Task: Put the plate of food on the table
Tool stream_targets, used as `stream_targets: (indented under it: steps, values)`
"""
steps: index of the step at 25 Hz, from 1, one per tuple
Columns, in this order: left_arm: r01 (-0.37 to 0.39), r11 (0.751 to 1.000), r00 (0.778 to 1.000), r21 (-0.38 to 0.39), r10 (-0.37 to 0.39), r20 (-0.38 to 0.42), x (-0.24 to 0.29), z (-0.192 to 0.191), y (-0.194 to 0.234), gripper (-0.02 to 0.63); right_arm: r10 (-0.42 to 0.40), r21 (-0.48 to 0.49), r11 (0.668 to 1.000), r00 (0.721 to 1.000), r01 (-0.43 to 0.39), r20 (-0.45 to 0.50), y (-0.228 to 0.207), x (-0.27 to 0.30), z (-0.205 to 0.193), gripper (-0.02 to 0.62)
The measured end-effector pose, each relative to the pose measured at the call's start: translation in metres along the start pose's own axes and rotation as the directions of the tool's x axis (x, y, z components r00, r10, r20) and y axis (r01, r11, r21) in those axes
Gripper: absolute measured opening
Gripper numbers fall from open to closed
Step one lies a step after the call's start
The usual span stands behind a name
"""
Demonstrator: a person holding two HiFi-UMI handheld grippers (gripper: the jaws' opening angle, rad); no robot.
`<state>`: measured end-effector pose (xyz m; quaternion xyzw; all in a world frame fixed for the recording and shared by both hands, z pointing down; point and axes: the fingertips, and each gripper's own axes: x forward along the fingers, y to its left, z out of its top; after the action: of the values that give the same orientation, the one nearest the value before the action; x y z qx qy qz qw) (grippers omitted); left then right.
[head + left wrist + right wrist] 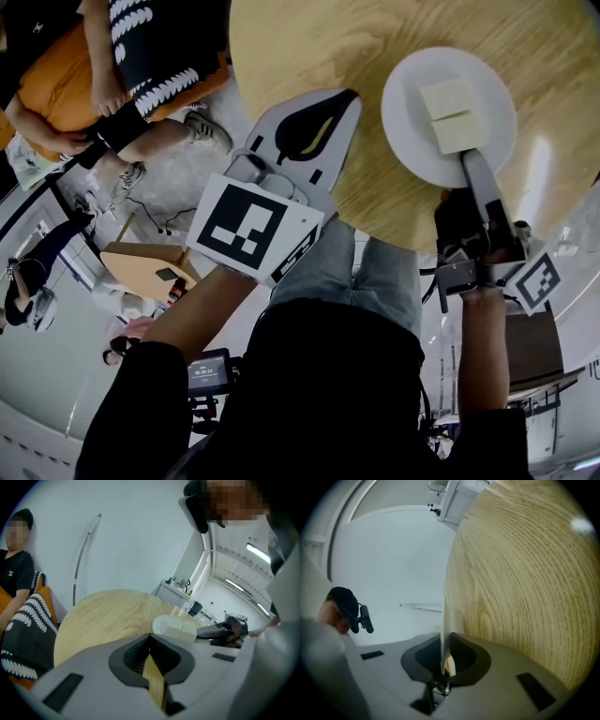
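Observation:
A white plate (412, 141) with two pale food blocks (453, 114) sits over the near right part of the round wooden table (309, 47). Whether the plate rests on the wood or hangs just above it I cannot tell. My right gripper (472, 159) is shut on the plate's near rim, and the right gripper view shows that rim (443, 620) edge-on between the jaws. My left gripper (345, 99) hovers at the table's near edge, left of the plate, jaws together and empty. The left gripper view also shows the plate (161, 624), the food (182, 629) and the right gripper (211, 631).
A person (122, 66) in orange and black-and-white clothes sits at the table's far left side. A thin curved metal rod (84, 550) stands by the wall. A counter (180, 585) with small items lies beyond the table (103, 616).

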<state>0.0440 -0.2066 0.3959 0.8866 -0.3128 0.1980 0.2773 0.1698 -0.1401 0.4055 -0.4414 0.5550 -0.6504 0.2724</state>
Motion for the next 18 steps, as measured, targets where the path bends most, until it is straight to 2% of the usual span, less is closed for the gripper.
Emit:
stream_targets:
  steps: [18]
  values:
    - [0.026, 0.999, 0.999, -0.021, -0.026, -0.021, 0.0075, 0.0008, -0.003, 0.006, -0.037, 0.001, 0.999, 0.999, 0.037, 0.003, -0.002, 0.0019, 0.002, 0.028]
